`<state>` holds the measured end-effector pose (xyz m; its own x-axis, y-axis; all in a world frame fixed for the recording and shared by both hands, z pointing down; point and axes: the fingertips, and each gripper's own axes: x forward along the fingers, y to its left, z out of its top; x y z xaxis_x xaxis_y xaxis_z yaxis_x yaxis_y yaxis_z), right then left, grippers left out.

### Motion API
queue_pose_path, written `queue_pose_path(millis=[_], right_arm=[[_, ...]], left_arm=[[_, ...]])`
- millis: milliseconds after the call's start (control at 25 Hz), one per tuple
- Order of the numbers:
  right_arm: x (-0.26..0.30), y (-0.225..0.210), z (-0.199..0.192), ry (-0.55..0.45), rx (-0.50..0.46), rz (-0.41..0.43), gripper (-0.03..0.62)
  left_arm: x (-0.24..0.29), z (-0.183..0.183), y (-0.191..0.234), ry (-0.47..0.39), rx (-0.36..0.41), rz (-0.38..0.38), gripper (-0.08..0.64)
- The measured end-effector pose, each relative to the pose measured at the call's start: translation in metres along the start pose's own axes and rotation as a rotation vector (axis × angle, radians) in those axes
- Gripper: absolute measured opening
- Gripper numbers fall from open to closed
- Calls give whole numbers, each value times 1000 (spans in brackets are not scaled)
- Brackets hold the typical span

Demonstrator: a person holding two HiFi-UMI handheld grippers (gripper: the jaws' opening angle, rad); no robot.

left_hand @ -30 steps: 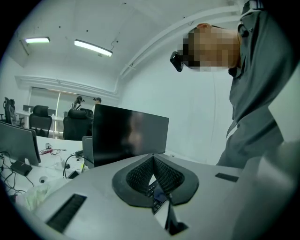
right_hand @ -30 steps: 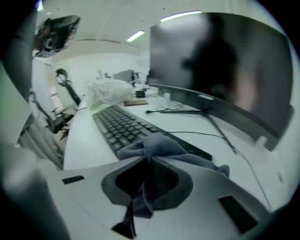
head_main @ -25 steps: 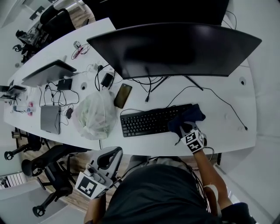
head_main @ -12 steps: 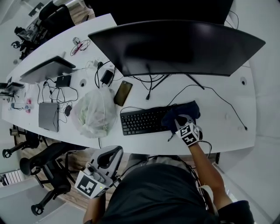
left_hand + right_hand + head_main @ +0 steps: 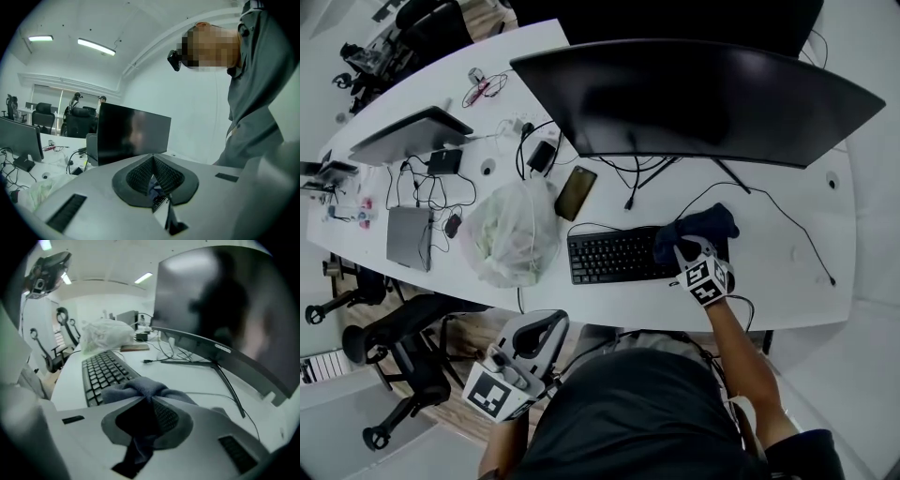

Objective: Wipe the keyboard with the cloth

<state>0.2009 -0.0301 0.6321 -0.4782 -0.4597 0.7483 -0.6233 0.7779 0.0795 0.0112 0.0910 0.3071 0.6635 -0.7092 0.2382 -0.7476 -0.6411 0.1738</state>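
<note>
A black keyboard (image 5: 623, 256) lies on the white desk (image 5: 787, 272) in front of the monitor. A dark blue cloth (image 5: 697, 228) is bunched over the keyboard's right end. My right gripper (image 5: 682, 248) is shut on the cloth and points down onto it. In the right gripper view the cloth (image 5: 140, 389) is pinched between the pads and spills forward past my right gripper (image 5: 149, 404), with the keyboard (image 5: 104, 372) stretching away to the left. My left gripper (image 5: 546, 328) hangs below the desk's front edge, by the person's body. In its own view my left gripper (image 5: 152, 174) holds nothing and its pads meet.
A large curved monitor (image 5: 703, 98) stands behind the keyboard, its cables trailing across the desk. A white plastic bag (image 5: 511, 234) sits just left of the keyboard, with a phone (image 5: 575, 193) behind it. Further left are laptops (image 5: 408, 136) and cables. An office chair (image 5: 394, 347) stands below the desk.
My right gripper has dragged the cloth a little to the left over the keyboard's right end. The left gripper has stayed where it was.
</note>
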Motion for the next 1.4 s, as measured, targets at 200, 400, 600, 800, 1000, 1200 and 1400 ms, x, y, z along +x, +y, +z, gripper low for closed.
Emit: queue_pose_path(millis=[200, 400, 600, 800, 1000, 1200, 1400], right_arm=[[-42, -84, -50, 127, 132, -301, 40], [-5, -12, 0, -5, 71, -115, 40], [-6, -13, -8, 9, 124, -69, 40], [-41, -61, -19, 52, 163, -280, 40], [15, 34, 38, -19, -51, -10, 40], [-11, -28, -12, 167, 20, -204, 40], [-2, -9, 15, 45, 3, -186, 40]], left_arm=[[-10, -7, 6, 0, -44, 29, 3], [-7, -15, 9, -10, -48, 12, 3], [-4, -9, 5, 0, -46, -8, 3], [-16, -5, 19, -54, -91, 9, 4], [-17, -10, 23, -42, -102, 4, 3], [-31, -16, 32, -25, -122, 27, 3], [-44, -25, 47, -30, -156, 47, 3]])
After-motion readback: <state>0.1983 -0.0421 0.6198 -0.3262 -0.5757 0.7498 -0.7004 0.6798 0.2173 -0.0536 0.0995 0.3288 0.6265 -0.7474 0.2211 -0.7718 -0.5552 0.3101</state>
